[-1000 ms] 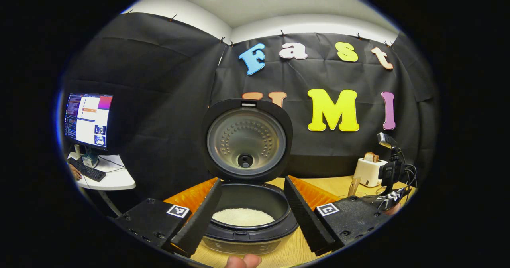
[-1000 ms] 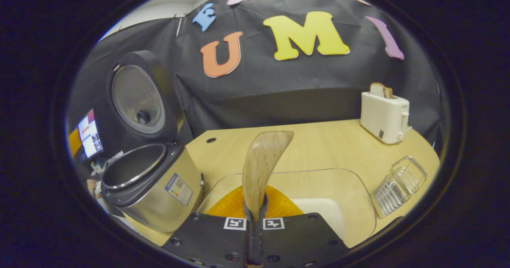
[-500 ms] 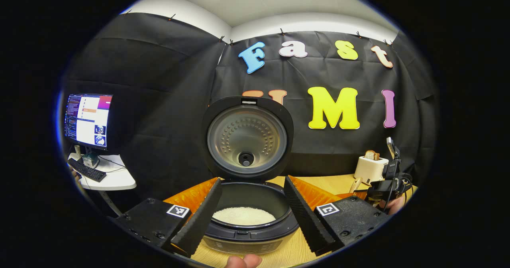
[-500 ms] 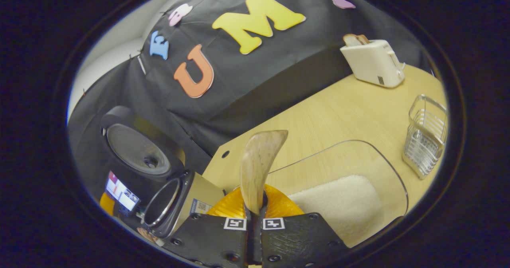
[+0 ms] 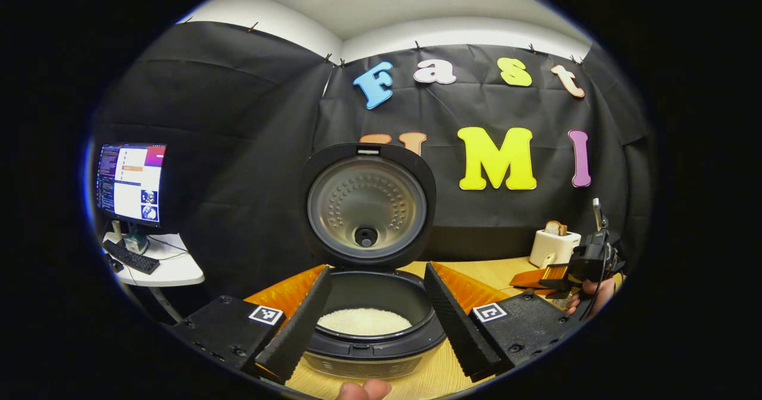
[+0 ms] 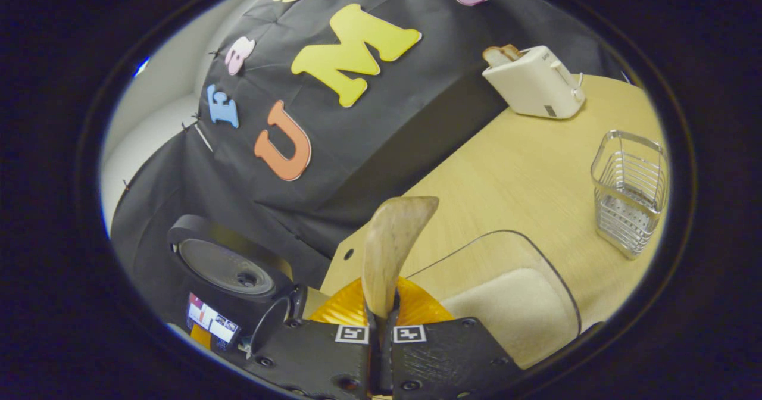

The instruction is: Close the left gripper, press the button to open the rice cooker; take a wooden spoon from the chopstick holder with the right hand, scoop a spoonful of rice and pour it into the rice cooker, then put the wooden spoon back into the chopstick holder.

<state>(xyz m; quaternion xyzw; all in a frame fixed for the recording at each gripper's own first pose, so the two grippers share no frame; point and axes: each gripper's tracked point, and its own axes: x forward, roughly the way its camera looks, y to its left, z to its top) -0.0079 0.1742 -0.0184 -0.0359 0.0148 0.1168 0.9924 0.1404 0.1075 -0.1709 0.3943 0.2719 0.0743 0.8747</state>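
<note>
No legible wording: square black-and-white marker tags sit on the gripper bodies at 6 o'clock; a cooker-side sticker is too small to read.

Black cloth wall pinned along top edge below white upper wall. Pale wood table; white toaster at its far edge. Small white side desk bearing monitor, keyboard.
</note>
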